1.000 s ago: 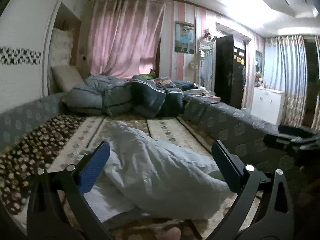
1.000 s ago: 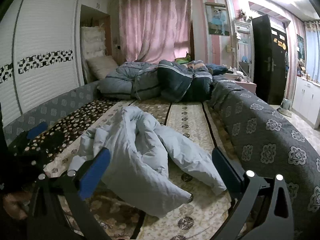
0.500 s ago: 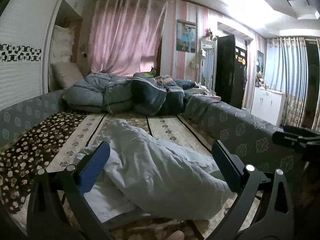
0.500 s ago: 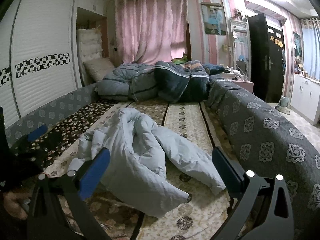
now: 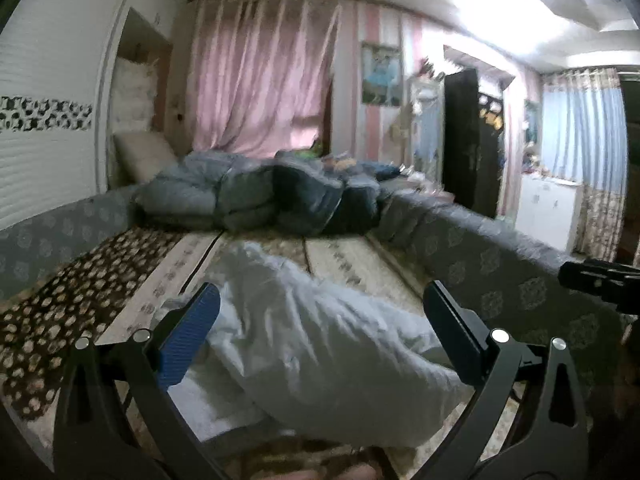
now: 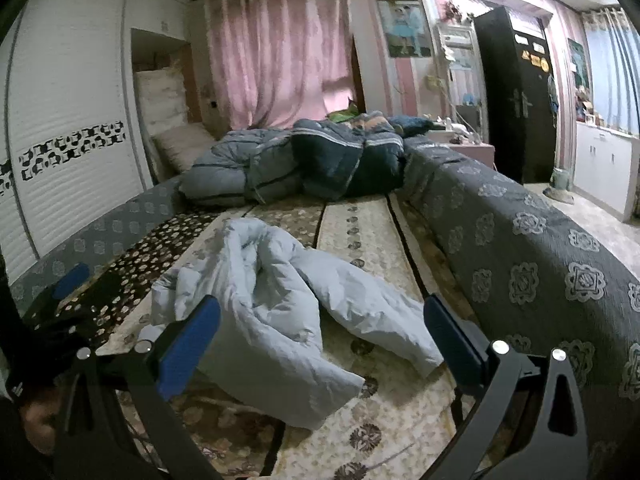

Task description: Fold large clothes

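A pale blue padded jacket (image 6: 276,300) lies crumpled on the patterned bed cover (image 6: 360,236); it also shows in the left wrist view (image 5: 312,344), close in front. My left gripper (image 5: 320,332) is open and empty, just above the jacket's near edge. My right gripper (image 6: 320,336) is open and empty, above the jacket's near end. The left gripper shows at the left edge of the right wrist view (image 6: 70,276), and the right gripper at the right edge of the left wrist view (image 5: 600,280).
A heap of dark blue quilts (image 6: 296,160) lies at the bed's far end with a pillow (image 6: 180,144). A grey patterned bed edge (image 6: 532,248) runs along the right. A white wardrobe (image 6: 68,132) stands left; a black door (image 6: 516,96) and white cabinet (image 6: 604,164) stand right.
Both grippers have shifted slightly towards the jacket, with the views tilting a little. The jacket has not moved, and both grippers stay open.
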Demonstrator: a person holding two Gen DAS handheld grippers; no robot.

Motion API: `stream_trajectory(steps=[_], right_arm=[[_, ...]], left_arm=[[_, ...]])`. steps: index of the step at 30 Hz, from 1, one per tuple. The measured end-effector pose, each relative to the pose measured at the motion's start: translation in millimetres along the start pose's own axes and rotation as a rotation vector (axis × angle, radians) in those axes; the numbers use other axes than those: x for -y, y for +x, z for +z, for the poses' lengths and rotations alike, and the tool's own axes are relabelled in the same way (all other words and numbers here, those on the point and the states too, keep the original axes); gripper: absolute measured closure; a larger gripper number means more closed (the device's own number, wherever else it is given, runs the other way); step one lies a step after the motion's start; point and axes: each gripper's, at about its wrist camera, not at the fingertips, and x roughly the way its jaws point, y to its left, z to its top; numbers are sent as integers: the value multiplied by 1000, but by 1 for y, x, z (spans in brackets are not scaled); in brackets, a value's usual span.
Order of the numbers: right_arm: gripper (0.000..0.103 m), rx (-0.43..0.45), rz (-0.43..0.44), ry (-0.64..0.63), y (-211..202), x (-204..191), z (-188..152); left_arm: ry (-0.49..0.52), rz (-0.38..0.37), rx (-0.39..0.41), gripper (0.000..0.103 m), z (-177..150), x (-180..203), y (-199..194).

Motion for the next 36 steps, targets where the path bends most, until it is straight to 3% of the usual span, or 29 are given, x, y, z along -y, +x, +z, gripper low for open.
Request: stream_trajectory(steps=[6,9,12,16,21,24,31,36], right_arm=[[2,67,-45,22,-7,0,5],[2,58,-54,13,-3,-3,5],[2,42,-69,-6,3,-11,4],[2,33,-90,-47,10,-25,3],[2,60,-122,-64,13,-38,6],[2,52,-110,-63,20,-44,7],[2,16,-70,-135,26,-68,0],[2,21,-75,-109,24,-69,-1]], left_arm=[[-46,-38,-17,3,2,-13,0],[-41,57,-54,3,1,-21,4],[-116,2,-94,3,2,-36,6],[-95,-9,-18,3,1,-45,1],[-81,-32,-162,3,-7,-64,20],[-52,-4,-187,3,-11,-68,21],[-90,41,-120,3,-7,-86,1],[-121,59,-111,3,-5,-92,-5]])
